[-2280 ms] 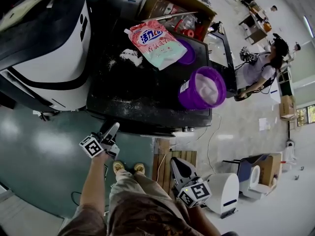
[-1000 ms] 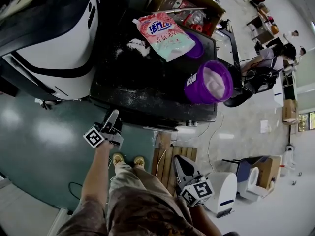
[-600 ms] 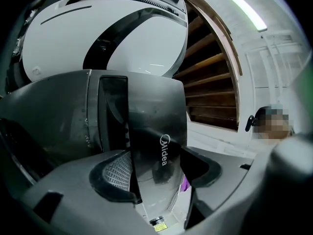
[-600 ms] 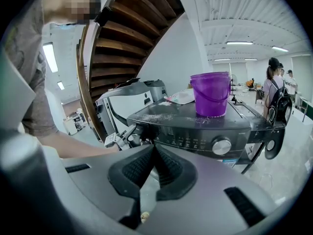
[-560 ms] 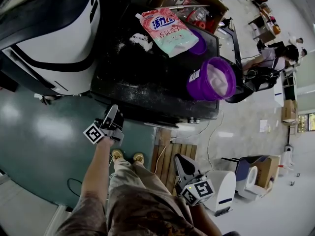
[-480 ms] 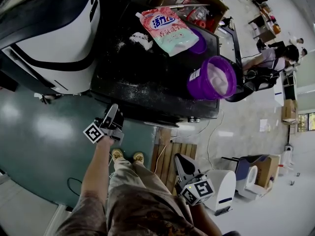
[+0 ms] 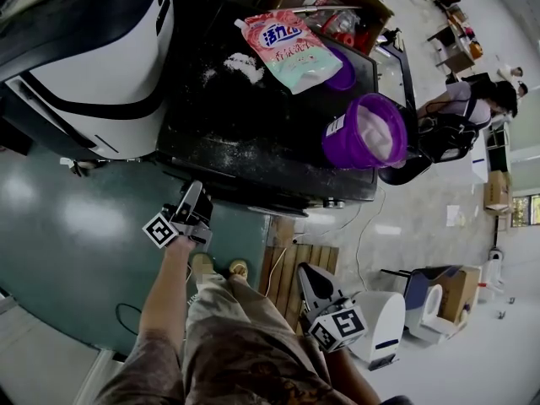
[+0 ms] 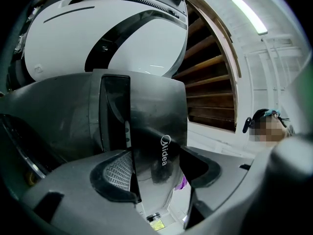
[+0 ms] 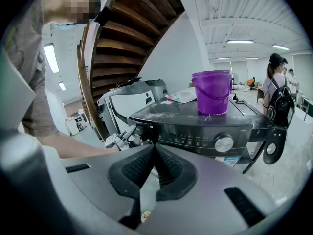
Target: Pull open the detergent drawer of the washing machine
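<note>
The dark washing machine (image 7: 245, 142) stands ahead of me. Its glossy detergent drawer front (image 8: 159, 126), with a white logo, fills the left gripper view. My left gripper (image 7: 199, 192) is at the machine's upper left front corner. Its jaws have just been closing, and its pads (image 8: 120, 173) now press on the two sides of the drawer front. The right gripper view shows the left gripper (image 9: 128, 133) on that corner. My right gripper (image 7: 302, 271) hangs lower, away from the machine, by my leg. It is shut (image 9: 154, 148) with nothing in it.
On the machine's top are a purple bucket (image 7: 361, 133), a pink detergent pouch (image 7: 291, 45) and spilled white powder (image 7: 240, 64). A white and black machine (image 7: 93, 66) stands to the left. A wooden pallet (image 7: 283, 264) and a white appliance (image 7: 384, 327) are on the floor. A person (image 7: 472, 99) stands at the right.
Since the earliest frame my left gripper has come up against the machine's front edge. Over the last second it has hardly shifted. The right gripper has stayed put.
</note>
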The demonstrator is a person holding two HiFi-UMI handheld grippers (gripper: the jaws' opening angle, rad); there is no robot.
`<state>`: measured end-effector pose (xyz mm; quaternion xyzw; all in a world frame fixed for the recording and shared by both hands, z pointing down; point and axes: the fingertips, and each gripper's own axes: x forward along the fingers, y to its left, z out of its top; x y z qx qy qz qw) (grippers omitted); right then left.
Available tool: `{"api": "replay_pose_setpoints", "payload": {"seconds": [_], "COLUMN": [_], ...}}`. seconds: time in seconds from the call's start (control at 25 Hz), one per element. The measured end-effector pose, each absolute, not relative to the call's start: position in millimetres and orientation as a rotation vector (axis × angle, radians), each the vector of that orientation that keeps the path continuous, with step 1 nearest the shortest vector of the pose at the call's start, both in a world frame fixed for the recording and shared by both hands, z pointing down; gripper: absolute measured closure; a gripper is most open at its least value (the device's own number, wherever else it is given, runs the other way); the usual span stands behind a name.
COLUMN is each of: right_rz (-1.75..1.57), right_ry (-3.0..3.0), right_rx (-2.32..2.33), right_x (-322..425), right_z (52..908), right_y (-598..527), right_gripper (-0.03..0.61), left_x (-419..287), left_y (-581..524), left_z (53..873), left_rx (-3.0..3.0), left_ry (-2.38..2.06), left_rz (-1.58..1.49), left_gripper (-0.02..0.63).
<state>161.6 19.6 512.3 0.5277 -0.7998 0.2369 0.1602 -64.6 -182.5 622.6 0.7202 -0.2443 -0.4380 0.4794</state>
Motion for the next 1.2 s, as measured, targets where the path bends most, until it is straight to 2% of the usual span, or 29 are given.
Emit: {"api": "replay_pose_setpoints", "payload": {"seconds": [1.2], "right_rz": [0.639], "right_ry": [-2.399], "right_rx": [1.332], "right_x": [127.0], "right_z": [509.5], "right_y": [20.1], "right_gripper": [0.575], "left_x": [-83.3], "left_y": [-101.5], "left_z": [625.3], "left_rx": [1.74], "left_ry": [-0.6], "left_rz": [-1.082], "left_gripper": [0.31]}}
